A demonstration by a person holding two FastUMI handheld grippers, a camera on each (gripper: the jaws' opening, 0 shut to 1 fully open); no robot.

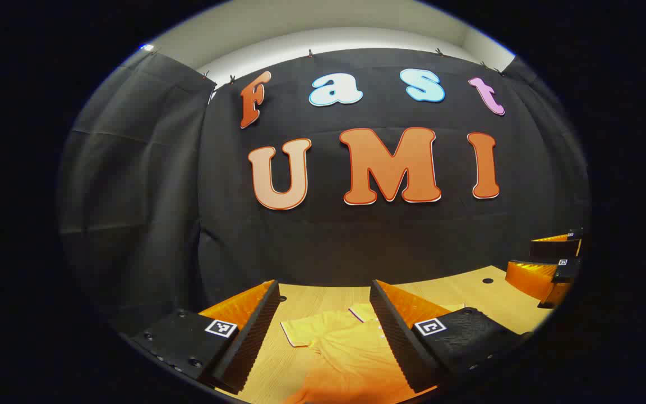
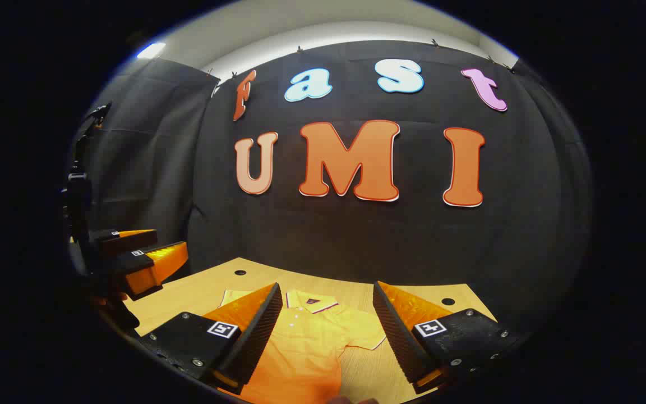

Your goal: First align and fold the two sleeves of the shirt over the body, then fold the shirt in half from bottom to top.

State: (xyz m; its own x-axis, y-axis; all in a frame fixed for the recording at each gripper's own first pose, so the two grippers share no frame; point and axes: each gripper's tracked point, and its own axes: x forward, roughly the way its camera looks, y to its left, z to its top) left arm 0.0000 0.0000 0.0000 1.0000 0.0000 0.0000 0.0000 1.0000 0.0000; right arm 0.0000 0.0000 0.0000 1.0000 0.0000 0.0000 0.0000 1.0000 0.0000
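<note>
A yellow-orange short-sleeved shirt (image 1: pixel 345 348) lies flat on the wooden table (image 1: pixel 469 289), collar (image 1: pixel 363 311) pointing toward the far wall and one sleeve (image 1: pixel 306 331) spread to the side. My left gripper (image 1: pixel 323 286) hovers open above it, holding nothing. In the right gripper view the shirt (image 2: pixel 306 342) lies with its collar (image 2: pixel 312 303) and a spread sleeve (image 2: pixel 365 331) showing between the fingers. My right gripper (image 2: pixel 327 287) is also open and holds nothing. Each gripper appears at the edge of the other's view: the right gripper (image 1: pixel 522 255) and the left gripper (image 2: pixel 170 240).
The table (image 2: pixel 199 292) has small round holes near its far edge (image 2: pixel 239 272) (image 2: pixel 447 301). The black cloth wall stands close behind the table's far edge. Bare wood surrounds the shirt on both sides.
</note>
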